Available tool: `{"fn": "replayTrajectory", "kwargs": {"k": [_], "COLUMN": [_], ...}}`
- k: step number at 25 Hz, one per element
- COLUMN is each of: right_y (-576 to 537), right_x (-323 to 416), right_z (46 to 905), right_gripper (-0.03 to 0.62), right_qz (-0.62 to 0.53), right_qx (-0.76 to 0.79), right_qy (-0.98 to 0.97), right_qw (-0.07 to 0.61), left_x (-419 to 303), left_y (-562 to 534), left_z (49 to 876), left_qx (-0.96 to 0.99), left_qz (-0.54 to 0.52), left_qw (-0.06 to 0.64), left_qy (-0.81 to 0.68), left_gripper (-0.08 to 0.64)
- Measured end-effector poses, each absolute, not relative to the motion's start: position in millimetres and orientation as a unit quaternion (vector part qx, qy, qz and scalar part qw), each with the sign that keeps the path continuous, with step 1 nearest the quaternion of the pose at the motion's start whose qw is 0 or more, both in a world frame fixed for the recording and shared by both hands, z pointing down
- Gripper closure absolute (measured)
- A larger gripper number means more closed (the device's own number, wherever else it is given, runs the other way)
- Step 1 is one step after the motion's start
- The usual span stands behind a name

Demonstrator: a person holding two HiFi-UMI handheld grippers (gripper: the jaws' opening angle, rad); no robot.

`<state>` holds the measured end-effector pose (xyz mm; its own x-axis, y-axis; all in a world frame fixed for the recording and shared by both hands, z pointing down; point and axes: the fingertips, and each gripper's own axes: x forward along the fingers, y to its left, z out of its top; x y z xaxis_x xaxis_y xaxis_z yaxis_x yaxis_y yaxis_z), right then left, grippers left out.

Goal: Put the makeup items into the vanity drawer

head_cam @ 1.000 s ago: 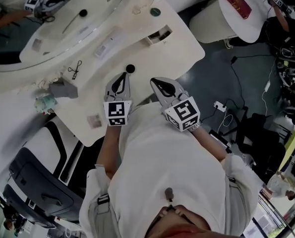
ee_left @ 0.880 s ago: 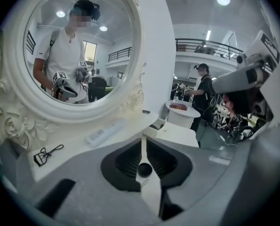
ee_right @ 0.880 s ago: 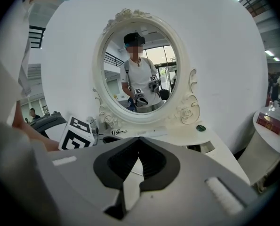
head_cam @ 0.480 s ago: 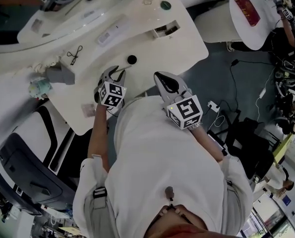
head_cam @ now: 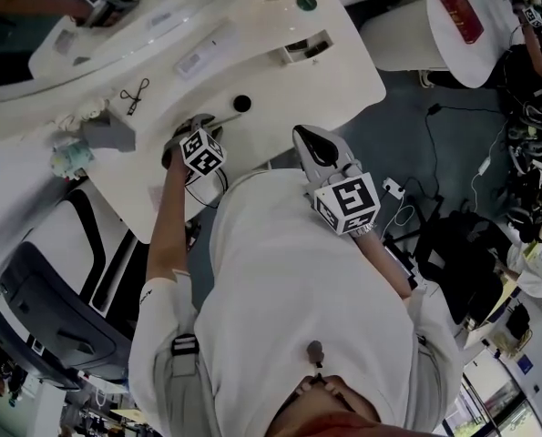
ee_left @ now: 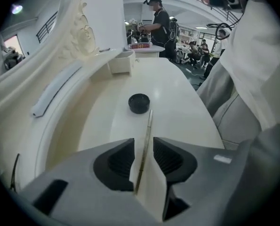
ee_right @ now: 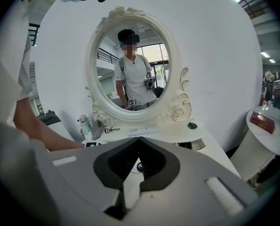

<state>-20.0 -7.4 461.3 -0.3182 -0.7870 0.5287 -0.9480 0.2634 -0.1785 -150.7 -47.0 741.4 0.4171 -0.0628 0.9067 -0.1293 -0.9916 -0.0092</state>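
On the white vanity top (head_cam: 343, 80) lies a thin stick (ee_left: 147, 131) that points at a black round compact (ee_left: 139, 102) (head_cam: 242, 103). My left gripper (head_cam: 205, 124) (ee_left: 143, 140) is low over the top with the stick lying in the gap between its jaws, close along the left finger, and white tabletop shows beside it. My right gripper (head_cam: 300, 133) (ee_right: 136, 139) hovers at the table's near edge, its tips together and nothing in them. A small open compartment (head_cam: 305, 48) (ee_left: 121, 62) sits at the back right of the top.
An eyelash curler (head_cam: 134, 94), a long white item (head_cam: 202, 57), a green round item (head_cam: 306, 2), a grey object (head_cam: 107, 135) and a small bottle (head_cam: 70, 157) stand near the oval mirror (ee_right: 132, 65). A round side table with a red box (head_cam: 460, 12) is to the right, a chair (head_cam: 61, 308) to the left.
My left gripper moved forward and left onto the vanity top, over the thin stick, and its jaws parted. The right gripper has barely moved.
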Motion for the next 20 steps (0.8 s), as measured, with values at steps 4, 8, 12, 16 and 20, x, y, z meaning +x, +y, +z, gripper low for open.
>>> {"fn": "replayTrajectory", "kwargs": {"k": [4, 8, 12, 16, 20], "right_y": [-6.7, -5.6, -5.8, -5.4, -3.0], "right_x": [-13.6, -8.5, -8.1, -11.0, -15.3], "right_z": [461.6, 460.6, 460.9, 460.4, 458.7], "right_gripper": [0.586, 0.584, 0.585, 0.585, 0.586], "right_qz": [0.239, 0.240, 0.239, 0.237, 0.229], "right_qx": [0.564, 0.566, 0.563, 0.555, 0.546], "right_qy": [-0.772, -0.771, -0.774, -0.782, -0.790], "right_qw": [0.168, 0.165, 0.162, 0.158, 0.158], "left_x": [-150.5, -149.8, -149.6, -148.6, -148.9], "left_y": [-45.0, -41.9, -42.7, -45.8, -45.2], "left_z": [752.4, 752.9, 752.5, 751.7, 752.5], "left_qx": [0.832, 0.836, 0.844, 0.841, 0.832], "left_qz": [0.552, 0.542, 0.520, 0.513, 0.512], "left_qw": [0.031, 0.061, 0.095, 0.111, 0.118], "left_qy": [-0.049, -0.058, -0.085, -0.133, -0.181], "left_gripper": [0.427, 0.468, 0.472, 0.522, 0.526]}}
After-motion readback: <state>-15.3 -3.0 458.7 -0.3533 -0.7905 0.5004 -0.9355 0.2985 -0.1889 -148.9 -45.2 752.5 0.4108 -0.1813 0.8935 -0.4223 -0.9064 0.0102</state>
